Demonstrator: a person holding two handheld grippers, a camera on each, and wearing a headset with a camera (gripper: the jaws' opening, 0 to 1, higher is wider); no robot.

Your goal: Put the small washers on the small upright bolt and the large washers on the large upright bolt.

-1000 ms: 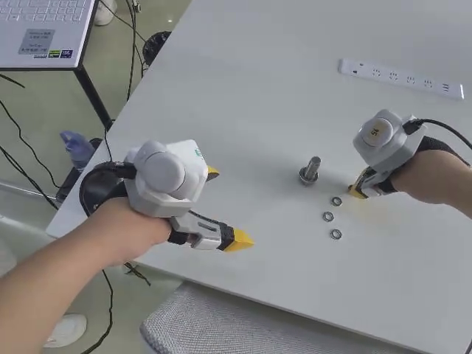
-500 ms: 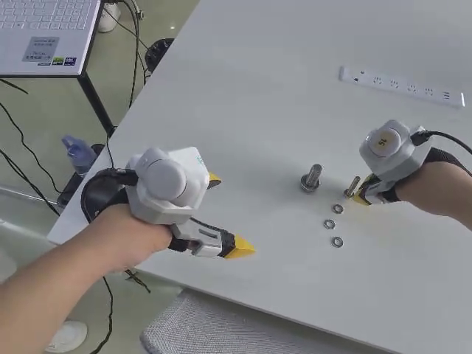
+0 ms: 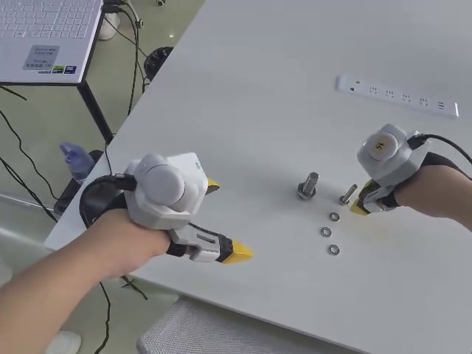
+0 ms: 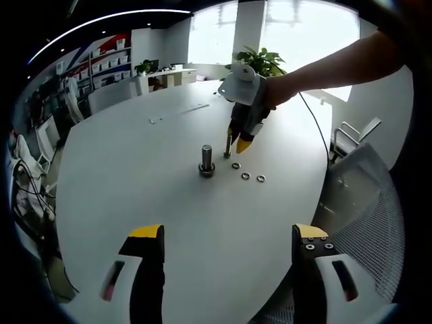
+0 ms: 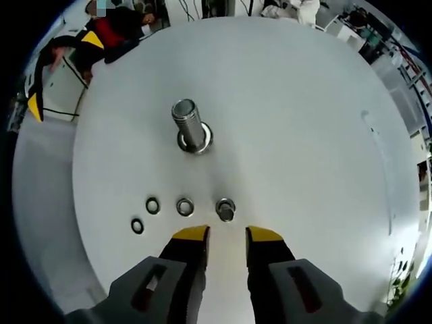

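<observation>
Head view: the left gripper (image 3: 226, 218) sits lower left of centre. Its jaws are spread wide, hold nothing, and are well apart from the work. The right gripper (image 3: 361, 206) is at the right of the frame, its yellow tip just beside the small bolt (image 3: 348, 195), which stands upright on the white table (image 3: 243, 96). The large bolt (image 3: 309, 186) stands upright just left of it. Three small washers (image 3: 326, 232) lie flat in a short column below the bolts, none on a bolt yet.

Left gripper view: the left gripper's (image 4: 226, 233) two jaws rise from the bottom edge, far apart and empty. Both bolts stand at centre frame, with the right gripper (image 4: 243, 138) hanging over the small bolt (image 4: 228, 145). The washers (image 4: 246, 176) run toward the lower right.

Right gripper view: the right gripper's (image 5: 227, 234) jaws are parted by a narrow gap with nothing between them. The small bolt (image 5: 225, 209) is seen end-on directly above that gap, near the tips. The washers (image 5: 185, 206) trail off to its left. A ring circles the foot of the large bolt (image 5: 191, 128); I cannot tell whether it is a washer or the bolt's own head.

The main risk is probably the small bolt. It stands free on its head so near the jaws that a slight brush while reaching for the nearest washer would likely topple it. The washers are thin and flat, so a jaw could skid over one and flick it away.
</observation>
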